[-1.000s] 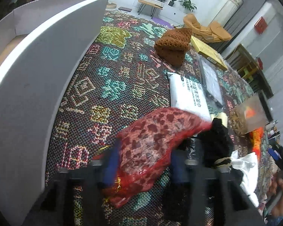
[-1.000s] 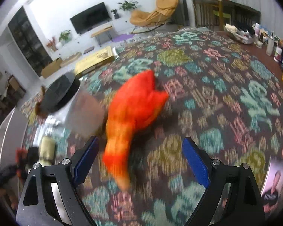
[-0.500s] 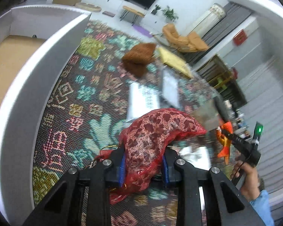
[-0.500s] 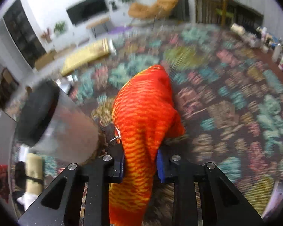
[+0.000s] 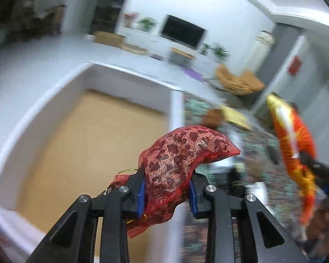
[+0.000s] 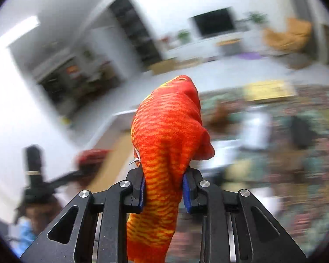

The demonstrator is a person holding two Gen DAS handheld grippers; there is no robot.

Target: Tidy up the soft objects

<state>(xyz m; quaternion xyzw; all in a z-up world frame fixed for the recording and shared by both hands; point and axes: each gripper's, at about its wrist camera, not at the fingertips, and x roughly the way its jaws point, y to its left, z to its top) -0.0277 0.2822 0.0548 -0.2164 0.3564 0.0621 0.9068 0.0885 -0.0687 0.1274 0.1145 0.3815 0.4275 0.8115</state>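
My left gripper (image 5: 167, 194) is shut on a red patterned mesh pouch (image 5: 182, 153) and holds it in the air over the right wall of a white box (image 5: 43, 114) with a brown cardboard floor. My right gripper (image 6: 163, 188) is shut on an orange plush fish (image 6: 166, 131) and holds it up above the table. The fish also shows at the right of the left wrist view (image 5: 294, 138), and the pouch shows blurred at the left of the right wrist view (image 6: 92, 155).
The patterned tablecloth (image 6: 307, 153) carries a brown knitted item (image 5: 212, 118), a yellow box (image 6: 267, 91), a white packet (image 6: 255, 127) and dark objects, all blurred. The box's white wall (image 5: 175, 109) stands between its floor and the cloth.
Both grippers have lifted their objects off the table. The left one has swung left with the pouch to above the white box. The right one has risen with the fish and turned left.
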